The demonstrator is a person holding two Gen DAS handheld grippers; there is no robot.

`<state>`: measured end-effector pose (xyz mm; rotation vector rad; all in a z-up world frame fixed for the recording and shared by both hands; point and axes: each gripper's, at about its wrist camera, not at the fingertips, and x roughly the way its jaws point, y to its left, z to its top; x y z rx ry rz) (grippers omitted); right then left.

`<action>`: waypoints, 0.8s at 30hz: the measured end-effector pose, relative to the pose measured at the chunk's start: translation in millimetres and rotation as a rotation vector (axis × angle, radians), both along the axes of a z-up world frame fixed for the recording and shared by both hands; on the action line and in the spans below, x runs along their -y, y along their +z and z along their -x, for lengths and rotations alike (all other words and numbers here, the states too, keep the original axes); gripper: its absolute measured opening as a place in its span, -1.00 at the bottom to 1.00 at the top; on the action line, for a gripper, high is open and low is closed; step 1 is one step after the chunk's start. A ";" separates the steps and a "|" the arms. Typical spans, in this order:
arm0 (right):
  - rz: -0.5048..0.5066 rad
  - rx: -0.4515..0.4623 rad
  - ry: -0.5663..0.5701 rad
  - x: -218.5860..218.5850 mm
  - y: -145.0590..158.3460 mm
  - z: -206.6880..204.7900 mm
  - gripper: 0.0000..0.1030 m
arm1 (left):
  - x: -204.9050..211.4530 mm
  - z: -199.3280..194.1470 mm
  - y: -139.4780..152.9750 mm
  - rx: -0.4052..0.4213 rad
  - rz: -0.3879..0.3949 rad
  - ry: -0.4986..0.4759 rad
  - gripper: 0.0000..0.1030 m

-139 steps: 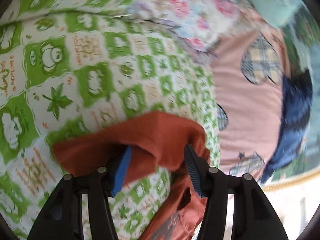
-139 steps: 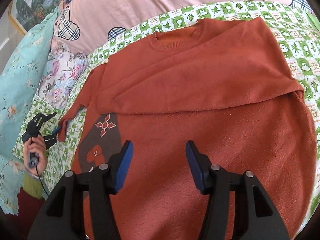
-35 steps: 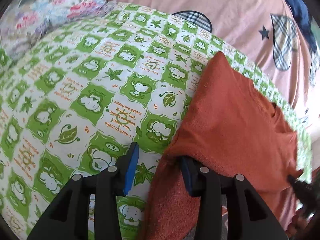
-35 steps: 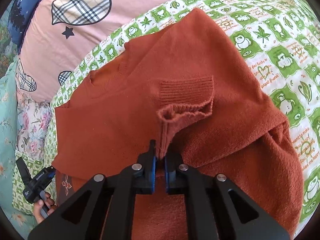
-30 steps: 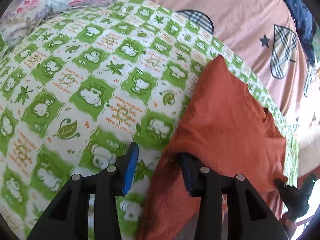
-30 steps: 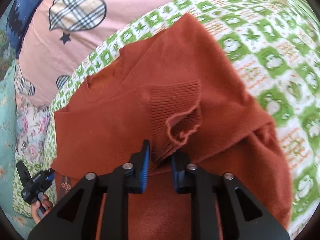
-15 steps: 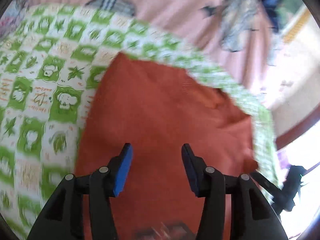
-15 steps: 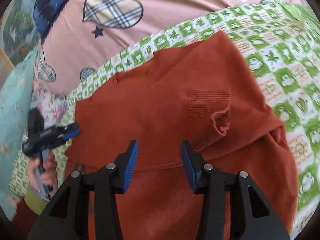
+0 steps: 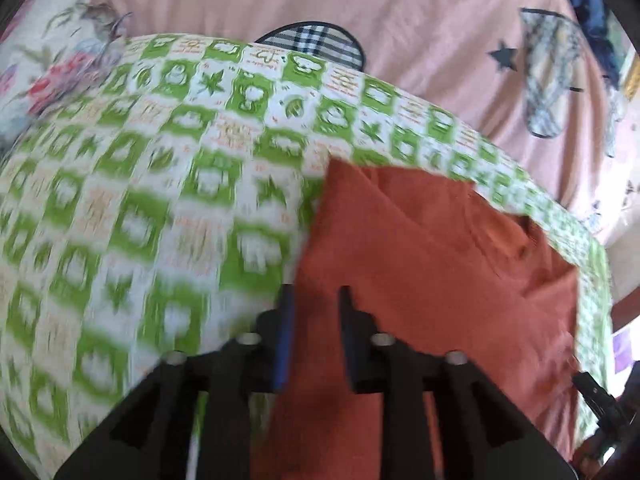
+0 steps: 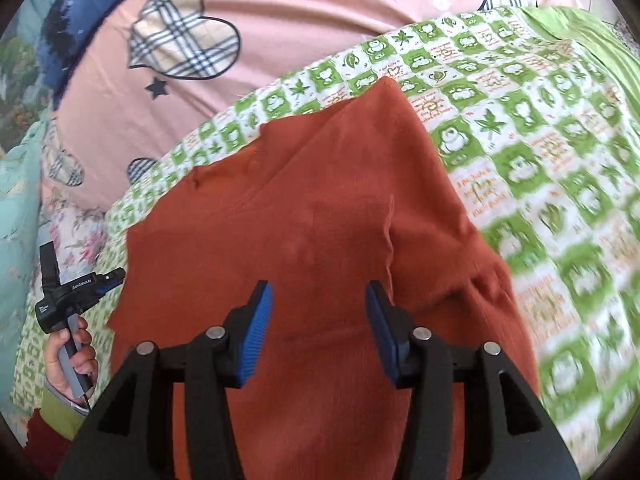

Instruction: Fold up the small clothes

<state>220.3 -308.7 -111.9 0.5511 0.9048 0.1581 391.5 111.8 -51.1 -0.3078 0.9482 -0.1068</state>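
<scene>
A rust-orange sweater (image 10: 320, 220) lies flat on the bed with a sleeve folded across its body. My right gripper (image 10: 320, 304) hovers over its middle, jaws opening, with nothing between the blue pads. In the left wrist view the sweater (image 9: 420, 280) fills the lower right. My left gripper (image 9: 316, 300) sits over the sweater's left edge, jaws closing to a narrow gap; the blurred picture shows no fabric pinched. The right wrist view shows the left gripper (image 10: 116, 276) beside that edge, held by a hand (image 10: 68, 356). The right gripper (image 9: 596, 396) peeks in at the lower right.
A green-and-white checked blanket (image 9: 160, 200) lies under the sweater and spreads out to the right (image 10: 540, 160). Behind it is a pink sheet with plaid hearts (image 10: 280, 32). A floral pillow (image 9: 48, 60) and a teal pillow (image 10: 16, 184) lie at the left.
My right gripper let go of the sleeve cuff, opened wide and lifted back; the sleeve now lies on the sweater. My left gripper swung across the sweater to its left edge and narrowed.
</scene>
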 end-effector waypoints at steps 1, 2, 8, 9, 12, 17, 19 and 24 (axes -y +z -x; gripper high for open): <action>-0.001 0.004 0.007 1.1 3.4 10.7 -0.02 | 2.9 15.6 2.2 0.002 0.014 -0.013 -0.41; 0.000 0.006 0.011 1.7 6.0 17.6 -0.02 | 6.2 29.2 3.7 0.002 0.023 -0.022 -0.38; 0.019 0.029 0.023 14.2 22.1 74.9 0.01 | 8.8 143.5 4.0 -0.017 0.088 -0.069 0.01; 0.023 0.029 0.021 18.7 24.0 87.6 0.04 | 8.4 159.9 1.7 -0.027 0.088 -0.085 0.06; 0.046 0.017 0.022 27.5 24.6 116.7 0.11 | 12.6 205.7 -7.9 -0.080 0.078 -0.137 0.14; 0.072 -0.013 0.030 39.4 21.6 157.3 0.15 | 8.2 265.5 -15.0 -0.127 0.068 -0.153 0.21; 0.083 -0.029 0.029 45.3 19.3 174.8 0.19 | 9.0 282.5 -15.3 -0.125 0.074 -0.158 0.32; 0.109 -0.053 0.045 54.8 16.8 210.1 0.20 | 12.1 311.3 -18.5 -0.127 0.051 -0.191 0.42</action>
